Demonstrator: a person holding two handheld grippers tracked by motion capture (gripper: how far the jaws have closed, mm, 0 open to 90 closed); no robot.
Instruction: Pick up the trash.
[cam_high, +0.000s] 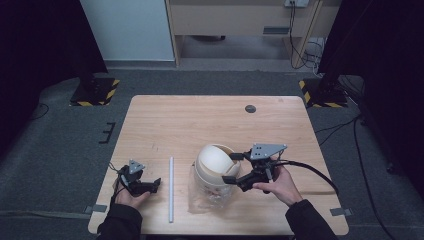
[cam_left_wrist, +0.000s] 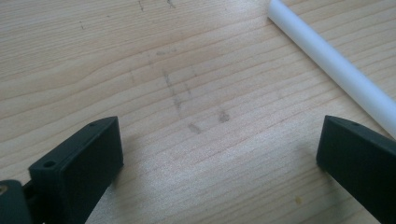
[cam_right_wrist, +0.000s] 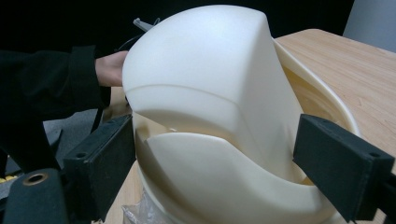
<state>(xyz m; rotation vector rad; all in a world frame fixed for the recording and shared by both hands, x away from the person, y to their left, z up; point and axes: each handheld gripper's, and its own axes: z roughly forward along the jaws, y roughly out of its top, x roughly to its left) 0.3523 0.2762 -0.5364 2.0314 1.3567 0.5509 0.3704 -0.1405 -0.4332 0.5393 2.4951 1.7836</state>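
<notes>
— Fingers on the right gripper (cam_high: 233, 168)?
— Spread wide either side of the cream domed bin (cam_right_wrist: 210, 116), not pinching.
— Left gripper (cam_left_wrist: 219, 154)?
— Spread too, empty, over bare table (cam_high: 210, 117) beside the white tube (cam_left_wrist: 336, 65).

On the light wooden table (cam_high: 200, 120) your cream domed plastic container (cam_high: 214, 167) sits near the front edge atop a crumpled clear plastic bag (cam_high: 200, 197), with the thin white plastic tube (cam_high: 171, 189) lying at its nine o'clock, running front to back.
</notes>
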